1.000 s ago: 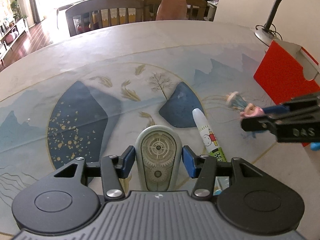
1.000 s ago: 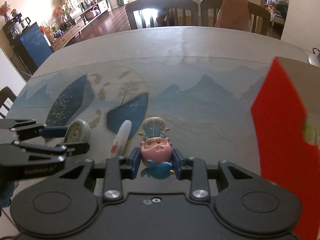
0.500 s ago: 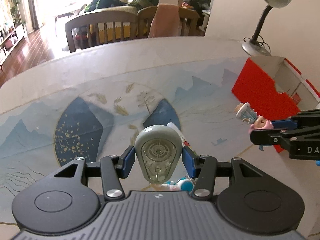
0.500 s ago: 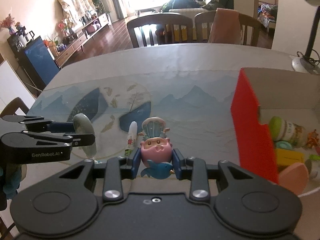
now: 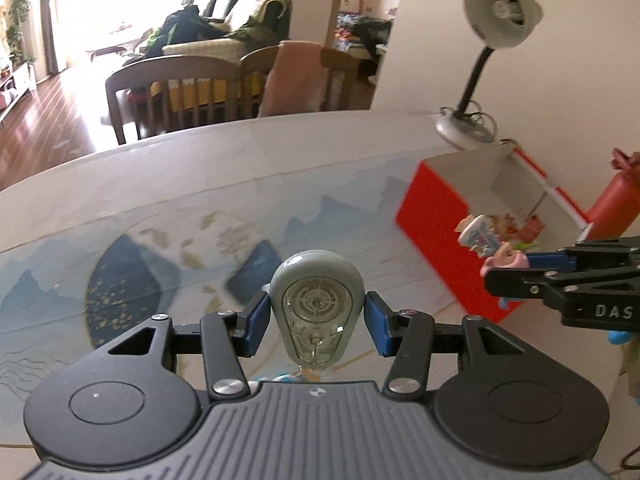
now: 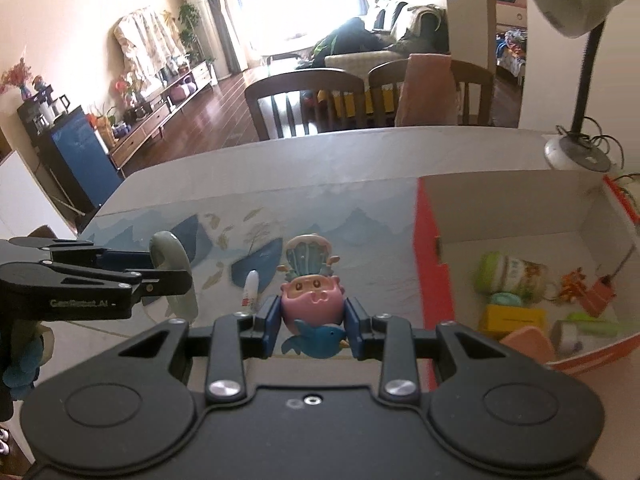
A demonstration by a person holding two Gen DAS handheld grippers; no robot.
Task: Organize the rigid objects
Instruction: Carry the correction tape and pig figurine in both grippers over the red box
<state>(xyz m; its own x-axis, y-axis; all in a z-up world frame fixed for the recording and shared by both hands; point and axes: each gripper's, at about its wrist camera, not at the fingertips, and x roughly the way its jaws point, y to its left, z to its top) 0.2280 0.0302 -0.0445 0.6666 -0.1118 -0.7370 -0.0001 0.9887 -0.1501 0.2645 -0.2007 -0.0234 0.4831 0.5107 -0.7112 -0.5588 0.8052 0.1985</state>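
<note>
My left gripper [image 5: 316, 322] is shut on a grey-green egg-shaped gadget with a clear gear window [image 5: 317, 304] and holds it high above the table. It also shows in the right wrist view [image 6: 176, 272]. My right gripper [image 6: 313, 322] is shut on a pink pig figurine with a blue bird [image 6: 313, 300], held above the table left of the red box [image 6: 434, 276]. The figurine also shows in the left wrist view [image 5: 490, 246]. A white marker [image 6: 251, 290] lies on the table below.
The red box with white inside [image 5: 440, 236] holds several small items, among them a green jar [image 6: 510, 276] and a yellow block [image 6: 514, 318]. A desk lamp [image 5: 480, 60] stands behind the box. Chairs [image 5: 172, 96] line the table's far edge.
Both grippers have risen well above the table with their objects and tilted up. The red box's inside has come into view. The marker stayed on the table.
</note>
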